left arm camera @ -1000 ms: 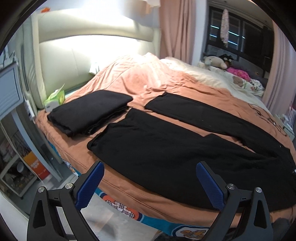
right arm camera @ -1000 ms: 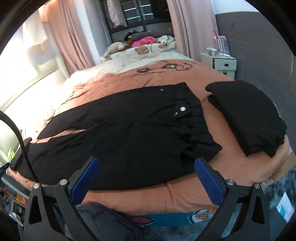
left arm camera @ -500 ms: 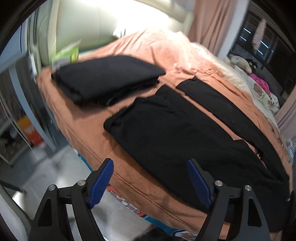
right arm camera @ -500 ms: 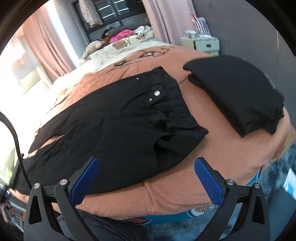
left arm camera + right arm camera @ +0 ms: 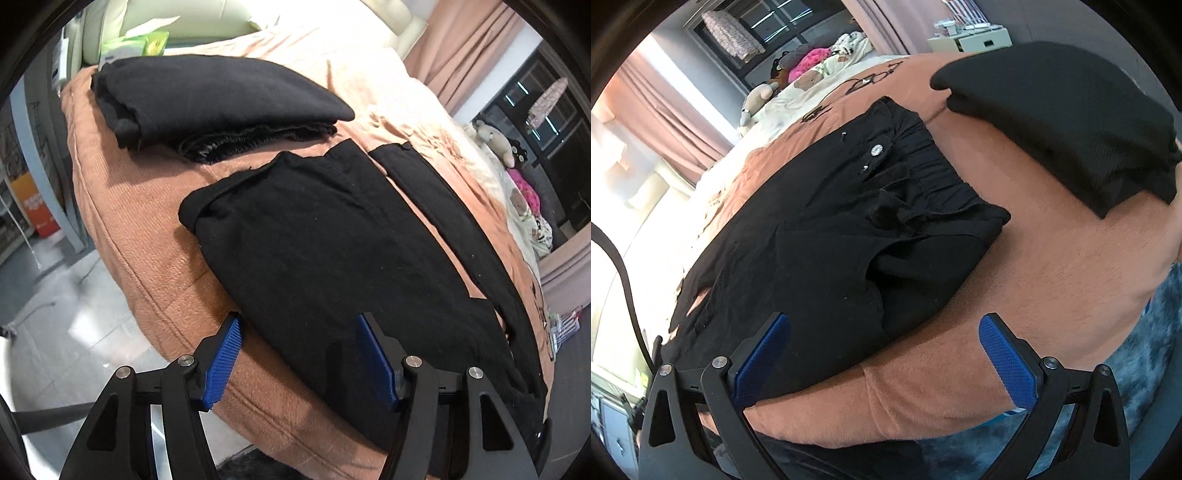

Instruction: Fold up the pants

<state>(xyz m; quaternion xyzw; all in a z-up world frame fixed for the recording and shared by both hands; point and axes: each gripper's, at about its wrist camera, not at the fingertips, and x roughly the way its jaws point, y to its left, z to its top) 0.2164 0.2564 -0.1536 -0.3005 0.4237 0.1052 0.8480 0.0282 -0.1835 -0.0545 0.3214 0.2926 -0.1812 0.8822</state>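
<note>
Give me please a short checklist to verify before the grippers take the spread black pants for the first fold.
1. Pants lie flat on the bed: ok, only small wrinkles at the waistband.
2. Left gripper is open, its jaws just narrowed, the near leg edge between them: ok.
3. Left pads press the cloth: not ok, not yet.
4. Right gripper is open wide at the waist end: ok.
5. Folded black stacks lie apart from the pants: ok.
6. Both cloth layers will be caught: cannot tell.

home bedroom | bed (image 5: 147, 236) | curtains (image 5: 461, 48) | soft toy (image 5: 757, 107)
</note>
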